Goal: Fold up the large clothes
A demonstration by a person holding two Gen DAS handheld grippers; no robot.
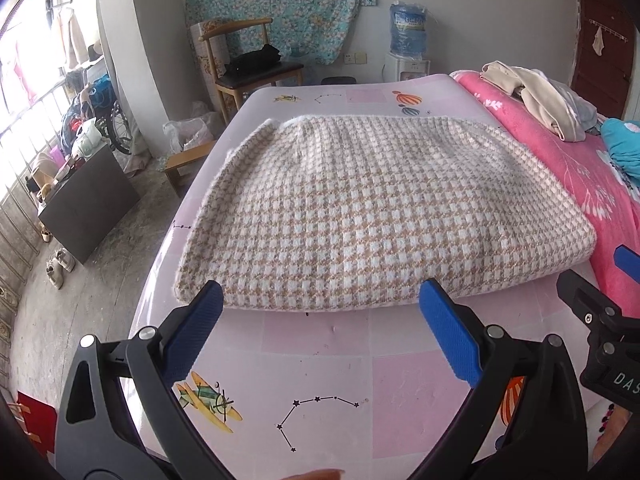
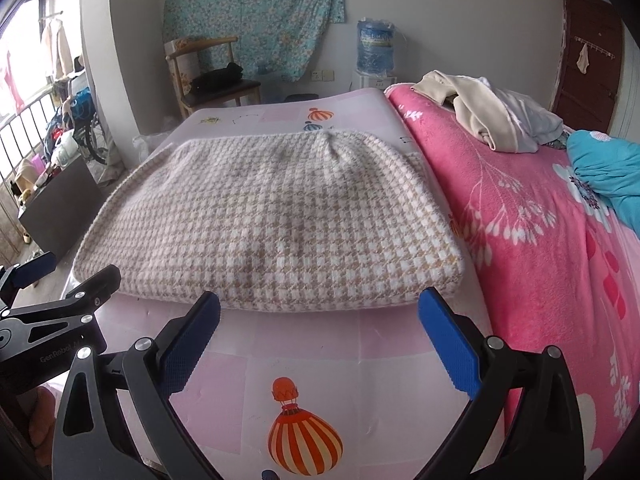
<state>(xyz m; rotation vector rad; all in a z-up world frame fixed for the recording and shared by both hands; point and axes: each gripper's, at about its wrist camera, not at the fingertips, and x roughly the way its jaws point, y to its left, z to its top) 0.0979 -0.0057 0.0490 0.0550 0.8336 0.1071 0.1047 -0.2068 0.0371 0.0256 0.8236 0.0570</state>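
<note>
1. A houndstooth knit garment (image 1: 360, 208) in beige and white lies folded into a thick, rounded rectangle on a bed with a pale pink printed sheet (image 1: 320, 360). A bright pink floral blanket (image 2: 520, 220) runs just beside its right edge, and a loose pile of pale clothes (image 2: 492, 116) sits further back on that blanket.

2. Risk: the fold looks plump and soft, so gripping only its top layer would likely peel it open rather than lift the whole bundle.

3. Risk: the garment's left edge lies near the side of the bed; a push that way could slide it toward the floor.

4. Risk: the right edge touches the blanket, so a low sweep might snag that too.

5. The left hand-held gripper (image 1: 320, 312) hovers just short of the garment's near edge, pointing along the bed, blue pads spread wide and holding nothing.

6. The right hand-held gripper (image 2: 320, 316) sits alongside it, level and aimed the same way, likewise spread wide and empty.
</note>
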